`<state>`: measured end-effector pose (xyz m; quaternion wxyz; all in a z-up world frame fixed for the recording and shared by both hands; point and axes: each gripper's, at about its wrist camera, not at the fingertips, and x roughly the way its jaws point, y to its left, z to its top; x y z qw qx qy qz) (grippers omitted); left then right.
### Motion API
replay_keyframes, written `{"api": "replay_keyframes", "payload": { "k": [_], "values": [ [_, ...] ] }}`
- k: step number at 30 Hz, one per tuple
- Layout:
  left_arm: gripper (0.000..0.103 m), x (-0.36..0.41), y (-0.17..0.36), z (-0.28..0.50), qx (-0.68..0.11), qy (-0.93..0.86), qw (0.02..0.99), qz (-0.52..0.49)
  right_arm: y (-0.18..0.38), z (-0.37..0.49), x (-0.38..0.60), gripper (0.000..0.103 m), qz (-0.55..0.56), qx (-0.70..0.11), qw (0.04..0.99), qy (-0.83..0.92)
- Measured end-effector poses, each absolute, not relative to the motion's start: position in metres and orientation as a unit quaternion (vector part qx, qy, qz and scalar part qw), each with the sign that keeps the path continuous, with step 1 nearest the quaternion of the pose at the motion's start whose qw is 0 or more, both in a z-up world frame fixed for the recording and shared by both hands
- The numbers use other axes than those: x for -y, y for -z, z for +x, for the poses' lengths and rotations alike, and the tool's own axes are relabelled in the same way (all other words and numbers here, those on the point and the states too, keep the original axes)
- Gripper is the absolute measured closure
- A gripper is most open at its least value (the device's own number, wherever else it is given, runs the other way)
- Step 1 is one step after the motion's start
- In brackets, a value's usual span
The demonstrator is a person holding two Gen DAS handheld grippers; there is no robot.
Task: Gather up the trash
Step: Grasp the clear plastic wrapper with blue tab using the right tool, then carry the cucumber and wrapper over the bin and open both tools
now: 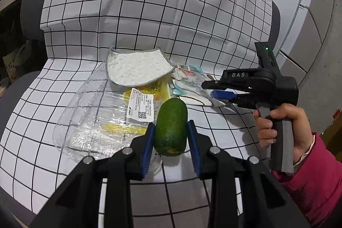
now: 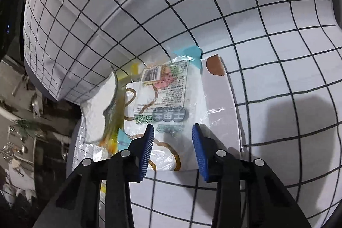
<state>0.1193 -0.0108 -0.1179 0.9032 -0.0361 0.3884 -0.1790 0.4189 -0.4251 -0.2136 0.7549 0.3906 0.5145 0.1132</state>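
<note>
A green cucumber-like vegetable [image 1: 171,127] lies on the checked cloth between the blue pads of my left gripper [image 1: 172,131], which closes around its near end. Left of it lies a clear plastic bag [image 1: 96,119] with a white label and yellow contents. A white rag with grey edging [image 1: 136,67] lies behind it. A clear printed wrapper [image 1: 190,78] lies to the right, under my right gripper [image 1: 220,91]. In the right wrist view the right gripper [image 2: 172,136] is open just above that wrapper [image 2: 164,95], which rests on white packaging [image 2: 215,97].
A grid-patterned cloth [image 1: 149,3] covers a grey seat and its backrest [image 1: 32,10]. White cabinets [image 1: 307,20] stand at the right. Dark clutter [image 2: 25,131] lies on the floor left of the seat.
</note>
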Motion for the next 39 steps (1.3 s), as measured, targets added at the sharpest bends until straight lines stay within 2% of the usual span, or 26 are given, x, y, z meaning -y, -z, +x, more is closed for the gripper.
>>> {"api": "replay_keyframes", "payload": {
  "k": [3, 4, 6, 7, 14, 23, 39],
  "values": [
    [0.074, 0.011, 0.119, 0.121, -0.390, 0.177, 0.903, -0.037, 0.211, 0.419, 0.428, 0.072, 0.403, -0.502, 0.756, -0.120],
    [0.074, 0.010, 0.119, 0.122, -0.390, 0.176, 0.903, -0.037, 0.210, 0.420, 0.427, 0.086, 0.395, -0.502, 0.760, -0.117],
    [0.074, 0.009, 0.118, 0.122, -0.389, 0.173, 0.904, -0.037, 0.202, 0.420, 0.424, 0.094, 0.374, -0.498, 0.775, -0.111],
    [0.074, 0.009, 0.118, 0.122, -0.388, 0.172, 0.905, -0.037, 0.198, 0.418, 0.424, 0.102, 0.365, -0.493, 0.782, -0.110],
    [0.074, 0.012, 0.102, 0.112, -0.373, 0.173, 0.911, -0.033, 0.137, 0.389, 0.435, 0.103, 0.307, -0.432, 0.844, -0.077],
    [0.074, 0.048, 0.082, 0.075, -0.348, 0.238, 0.906, -0.025, 0.077, 0.275, 0.466, 0.103, 0.257, -0.397, 0.881, -0.021],
    [0.074, 0.214, 0.105, -0.008, -0.336, 0.407, 0.847, 0.069, 0.092, 0.066, 0.557, 0.103, 0.287, -0.398, 0.858, 0.151]
  ]
}}
